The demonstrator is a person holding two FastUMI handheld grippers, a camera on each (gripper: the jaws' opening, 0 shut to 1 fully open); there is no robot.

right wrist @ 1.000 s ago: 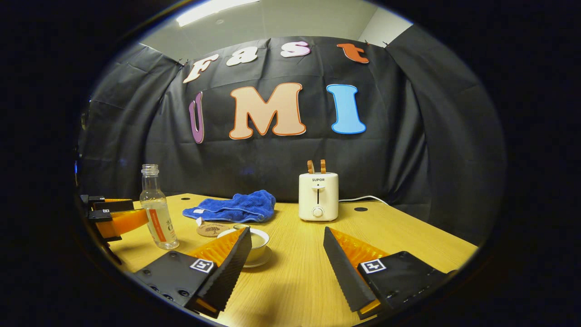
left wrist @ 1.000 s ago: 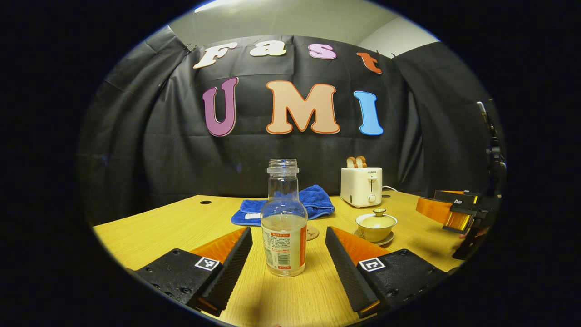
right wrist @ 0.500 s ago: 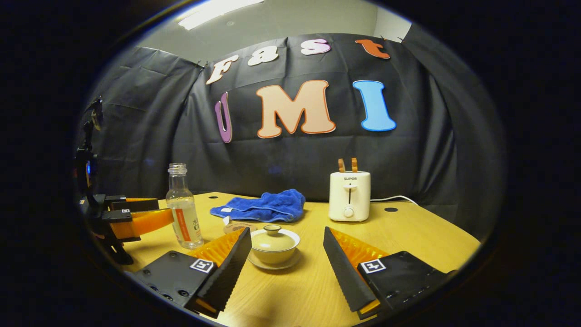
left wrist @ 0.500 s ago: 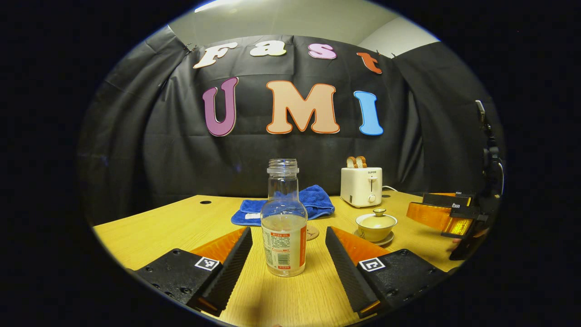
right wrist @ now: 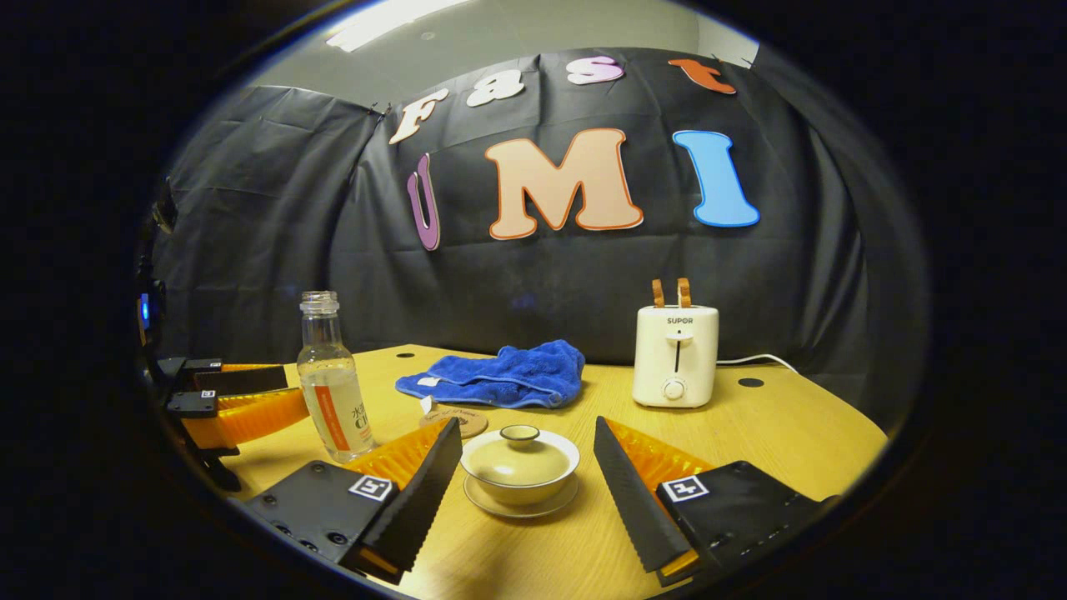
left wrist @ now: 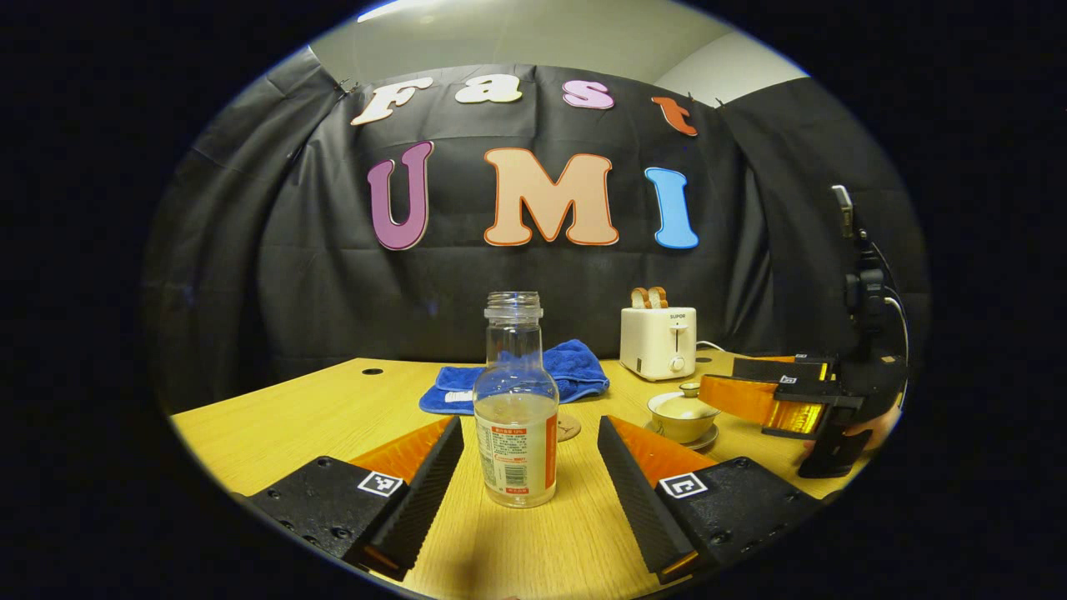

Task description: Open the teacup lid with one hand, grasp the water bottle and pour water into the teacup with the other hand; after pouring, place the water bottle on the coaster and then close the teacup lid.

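Note:
A clear uncapped water bottle (left wrist: 515,417) with an orange-and-white label stands upright on the wooden table (left wrist: 317,417), partly filled. My left gripper (left wrist: 529,479) is open, a finger on each side of the bottle's base, not touching it. The cream teacup (right wrist: 520,462) sits on its saucer with its knobbed lid (right wrist: 518,435) on. My right gripper (right wrist: 527,492) is open around the cup, fingers apart from it. In the left gripper view the teacup (left wrist: 682,412) lies right of the bottle with the right gripper (left wrist: 754,396) beside it. The bottle (right wrist: 331,387) and left gripper (right wrist: 242,400) appear left in the right gripper view. A round cork coaster (right wrist: 454,419) lies behind the cup.
A crumpled blue towel (right wrist: 496,375) lies at the back of the table. A white toaster (right wrist: 675,354) with two slices in its slots stands at the back right, its cord trailing right. The black cloth wall closes the far side.
My right gripper has swung toward the teacup and moved closer, so the cup now sits centred between its open fingers. My left gripper has barely shifted around the bottle.

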